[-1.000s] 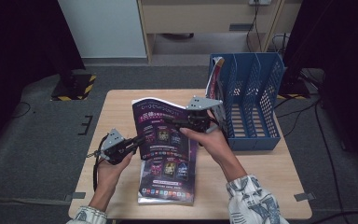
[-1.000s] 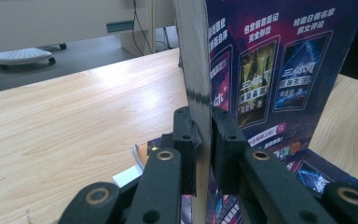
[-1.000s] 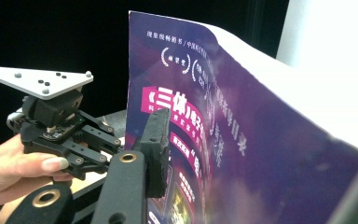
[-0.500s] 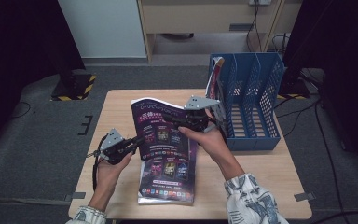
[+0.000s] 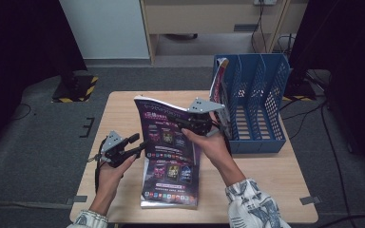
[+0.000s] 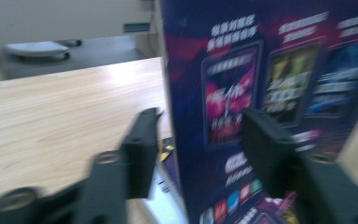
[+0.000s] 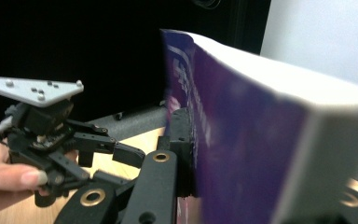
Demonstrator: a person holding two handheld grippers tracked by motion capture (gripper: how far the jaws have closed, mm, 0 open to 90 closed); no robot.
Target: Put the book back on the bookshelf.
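A light wooden table (image 5: 123,107) stands on grey carpet, with a pale cabinet and dark curtains behind it. On the table lies a stack of purple magazines (image 5: 171,187) with glossy covers of game or film pictures. The top magazine (image 5: 164,130) is raised at its far end, so that it stands tilted up from the stack while its near part stays low by the copies beneath.

The right gripper (image 5: 183,124) holds that raised magazine near its top right edge. In the right gripper view its black jaws are pressed on the cover and the thick white block of pages, having just been closing on them. The person's right hand (image 5: 211,145), in a patterned sleeve, carries it from the near right.

The left gripper (image 5: 140,142) sits at the magazine's left edge, low and near the stack. In the left gripper view its jaws stand apart with the edge of the cover between them, not pressing on it; they have just been opening. The left hand (image 5: 111,168) holds it from below.

At the table's far right stands a blue file rack (image 5: 261,107) with several upright slots. One more magazine (image 5: 220,78) stands in its leftmost slot, just beyond the right gripper.
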